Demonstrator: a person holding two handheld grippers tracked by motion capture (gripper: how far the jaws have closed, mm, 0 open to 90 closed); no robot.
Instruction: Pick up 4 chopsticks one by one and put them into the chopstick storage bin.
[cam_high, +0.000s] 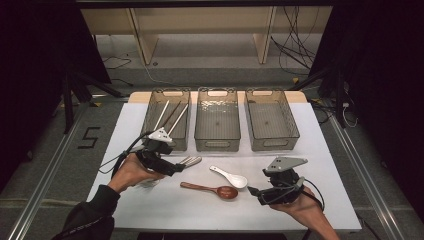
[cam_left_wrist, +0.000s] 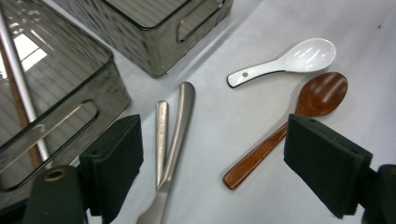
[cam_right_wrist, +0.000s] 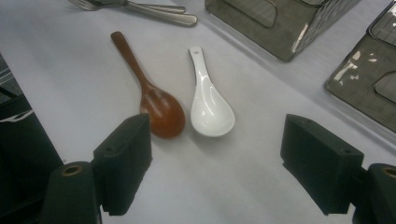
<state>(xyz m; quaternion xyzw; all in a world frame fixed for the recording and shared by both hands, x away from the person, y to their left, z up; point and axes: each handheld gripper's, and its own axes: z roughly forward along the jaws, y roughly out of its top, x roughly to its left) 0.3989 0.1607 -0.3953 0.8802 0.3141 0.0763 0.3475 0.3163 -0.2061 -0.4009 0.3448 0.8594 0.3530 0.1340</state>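
High view: the left gripper (cam_high: 176, 167) sits at lower left of centre over the white table (cam_high: 200, 207), jaws spread and holding nothing, its tips just over two metal utensil handles (cam_high: 192, 161) whose working ends are hidden beneath the hand. The wooden spoon (cam_high: 212, 189) and white ceramic spoon (cam_high: 231, 177) lie at centre, close together. The right gripper (cam_high: 254, 191) rests at lower right, jaws apart and empty. Three smoky bins (cam_high: 217, 142) line the upper centre; the leftmost holds chopsticks (cam_high: 171, 116). A "5" marking (cam_high: 89, 137) is legible on the floor at left. Left gripper view: wide-open jaws frame the metal utensil handles (cam_left_wrist: 173, 135) at lower centre, cut off by the bottom edge; the wooden spoon (cam_left_wrist: 299, 116) is partly covered by the right-hand jaw. Right gripper view: jaws stand wide and empty; both spoons lie at centre, utensil ends cropped at the top edge.
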